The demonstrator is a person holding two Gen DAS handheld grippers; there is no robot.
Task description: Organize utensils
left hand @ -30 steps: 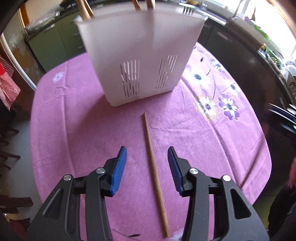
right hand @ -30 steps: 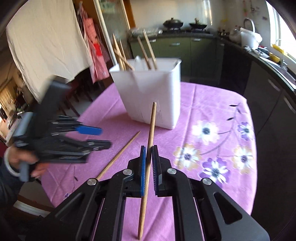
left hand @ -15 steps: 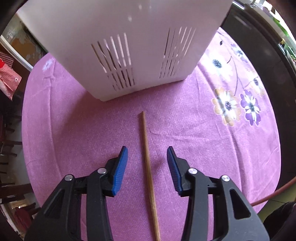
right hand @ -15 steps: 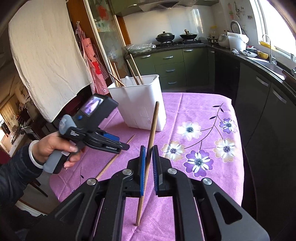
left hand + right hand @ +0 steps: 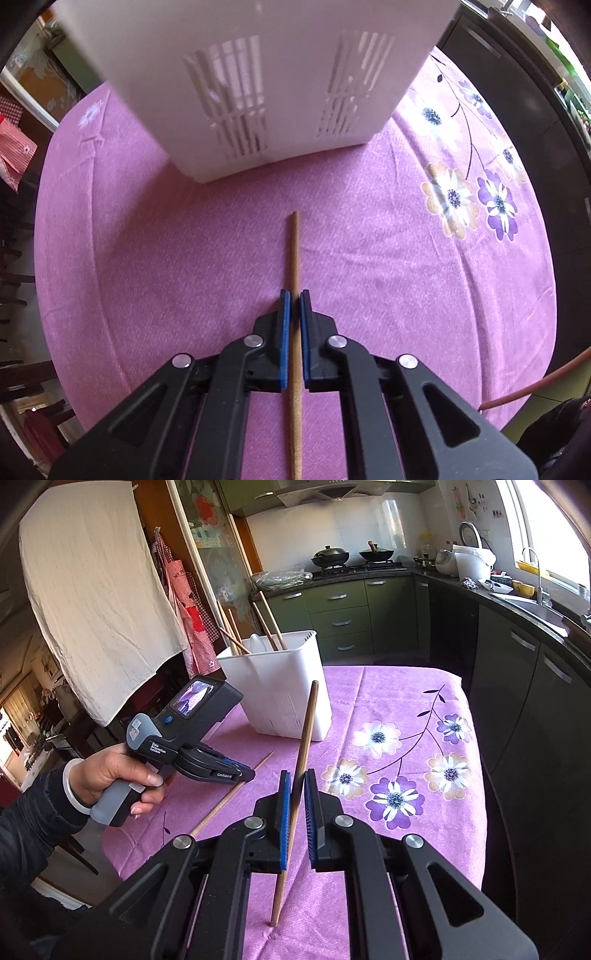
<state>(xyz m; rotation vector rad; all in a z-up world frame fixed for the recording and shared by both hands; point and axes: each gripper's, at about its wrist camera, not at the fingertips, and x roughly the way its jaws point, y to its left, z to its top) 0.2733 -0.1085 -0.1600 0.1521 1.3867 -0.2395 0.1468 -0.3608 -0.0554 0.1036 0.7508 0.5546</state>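
1. Left hand-held gripper (image 5: 294, 295), pointing down at the desk (image 5: 147, 258), has its blue pads closed on a wooden chopstick (image 5: 294, 251) that lies flat on the pink cloth; the stick's far end points toward a white slotted utensil holder (image 5: 258, 74) and stops short of its base.
2. Right hand-held gripper (image 5: 296, 775) is clamped on a second chopstick (image 5: 306, 731), which stands steeply tilted, its lower tip at the cloth and its upper end in front of the holder (image 5: 291, 701).
3. From the right wrist camera, a person's hand (image 5: 114, 775) in a dark sleeve grips the left tool (image 5: 243, 773) low over the desk, on the stick lying there (image 5: 229, 797).
4. Several more chopsticks (image 5: 269, 620) stand in the holder, leaning against its rim.
5. Purple and white flowers (image 5: 395, 797) are printed on the cloth to the right of the holder.
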